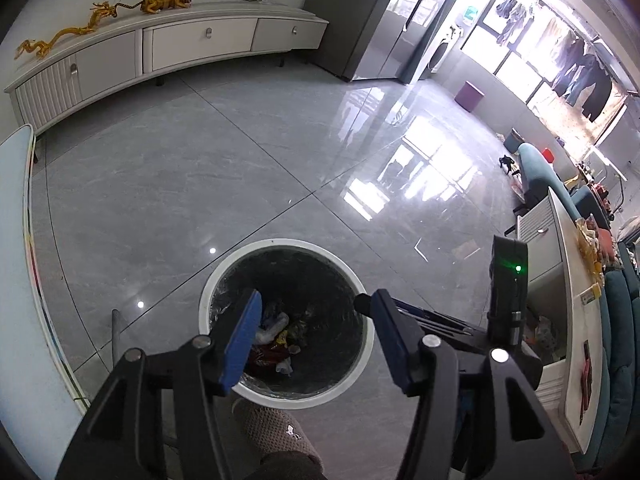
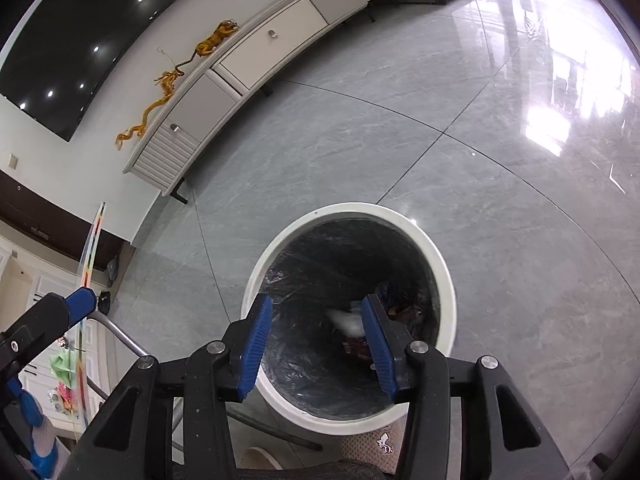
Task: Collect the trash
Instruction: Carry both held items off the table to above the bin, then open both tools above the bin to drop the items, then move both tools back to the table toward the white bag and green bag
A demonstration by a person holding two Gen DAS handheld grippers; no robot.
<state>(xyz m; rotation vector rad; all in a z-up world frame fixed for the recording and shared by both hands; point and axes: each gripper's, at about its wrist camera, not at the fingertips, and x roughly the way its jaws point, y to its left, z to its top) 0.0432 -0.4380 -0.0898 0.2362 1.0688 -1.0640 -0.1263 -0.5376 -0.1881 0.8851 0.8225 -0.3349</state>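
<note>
A round white trash bin (image 1: 224,268) with a black liner stands on the grey tile floor, and it also shows in the right wrist view (image 2: 440,264). Trash lies at its bottom: clear plastic bottles (image 1: 276,322), a red wrapper (image 1: 266,354) and white crumpled plastic (image 2: 346,322). My left gripper (image 1: 316,316) is open and empty, hovering over the bin's mouth. My right gripper (image 2: 318,316) is open and empty, also above the bin. The right gripper's body (image 1: 508,292) shows at the right of the left wrist view.
A long white TV cabinet (image 1: 160,48) with gold dragon and tiger figures (image 1: 164,2) runs along the far wall. A white table with clutter (image 1: 576,312) and teal sofa (image 1: 624,344) stand at right. A grey slipper (image 1: 276,428) is beside the bin. A white board (image 1: 16,240) leans at left.
</note>
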